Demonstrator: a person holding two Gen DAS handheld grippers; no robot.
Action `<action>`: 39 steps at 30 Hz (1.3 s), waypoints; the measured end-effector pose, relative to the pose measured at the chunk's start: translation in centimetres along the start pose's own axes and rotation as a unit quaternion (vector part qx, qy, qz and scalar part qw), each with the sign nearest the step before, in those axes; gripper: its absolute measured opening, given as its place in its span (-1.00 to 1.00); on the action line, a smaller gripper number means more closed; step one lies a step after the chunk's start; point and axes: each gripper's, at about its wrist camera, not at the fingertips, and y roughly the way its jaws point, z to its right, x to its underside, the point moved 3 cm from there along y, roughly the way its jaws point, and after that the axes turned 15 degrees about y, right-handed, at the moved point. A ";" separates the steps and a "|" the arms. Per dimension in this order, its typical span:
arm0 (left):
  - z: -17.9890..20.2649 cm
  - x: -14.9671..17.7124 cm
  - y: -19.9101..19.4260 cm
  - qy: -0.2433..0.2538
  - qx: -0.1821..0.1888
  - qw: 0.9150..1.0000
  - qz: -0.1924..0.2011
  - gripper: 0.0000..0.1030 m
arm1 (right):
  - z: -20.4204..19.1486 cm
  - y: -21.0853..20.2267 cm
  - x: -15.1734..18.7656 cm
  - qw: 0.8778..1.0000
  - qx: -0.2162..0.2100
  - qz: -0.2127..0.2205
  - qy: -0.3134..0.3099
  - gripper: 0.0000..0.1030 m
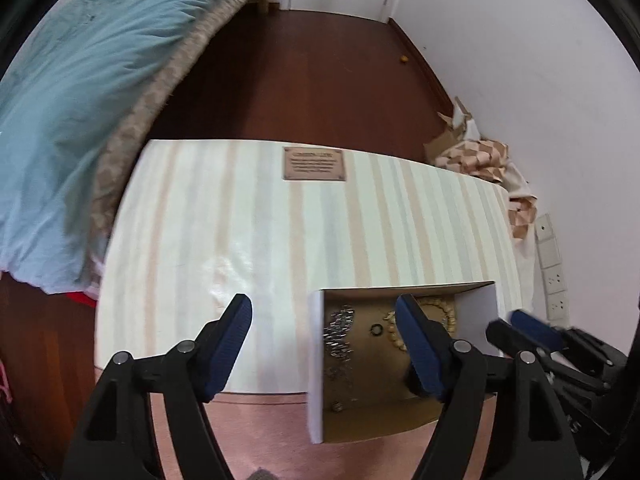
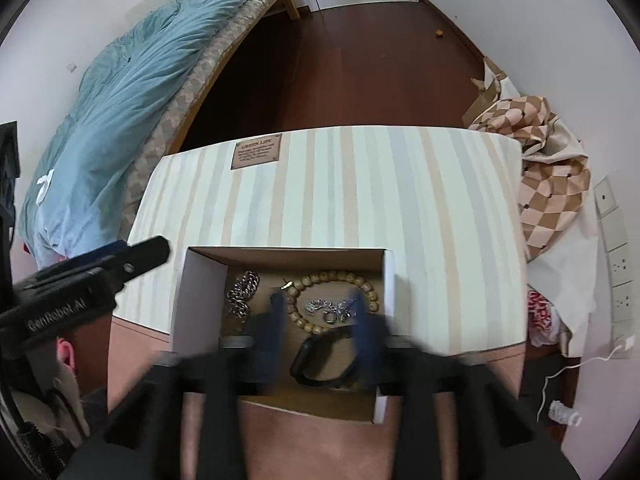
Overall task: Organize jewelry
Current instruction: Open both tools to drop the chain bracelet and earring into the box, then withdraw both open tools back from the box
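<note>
An open cardboard box (image 2: 200,292) with white walls sits at the near edge of a striped surface (image 2: 360,184). Inside lie a wooden bead bracelet (image 2: 340,278), a silver chain (image 2: 242,292), a tangle of silver pieces with a ring (image 2: 330,308) and a black band (image 2: 320,360). My right gripper (image 2: 320,316) is open and blurred, its fingers down inside the box on either side of the silver pieces. My left gripper (image 1: 326,344) is open and empty, its right finger (image 1: 420,348) over the box (image 1: 316,360), its left finger over the striped surface.
A bed with a blue quilt (image 2: 120,112) stands to the left. Dark wooden floor (image 2: 360,60) lies beyond. A checkered cloth and cardboard (image 2: 552,168) pile up at the right by wall sockets (image 2: 620,256). A brown label (image 2: 256,154) sits on the striped surface.
</note>
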 end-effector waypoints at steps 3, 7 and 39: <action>-0.3 0.9 -1.0 -0.001 -0.022 1.000 0.005 0.60 | 0.1 -0.7 0.4 1.000 0.022 0.012 -0.009 0.34; -0.2 2.6 -2.0 0.006 -0.056 0.998 0.010 0.88 | 0.5 -1.5 1.2 0.997 0.071 0.030 -0.022 0.87; 5.1 13.4 -21.6 0.004 -0.132 0.984 0.122 0.99 | -1.9 -23.9 13.6 0.976 0.086 0.199 -0.035 0.99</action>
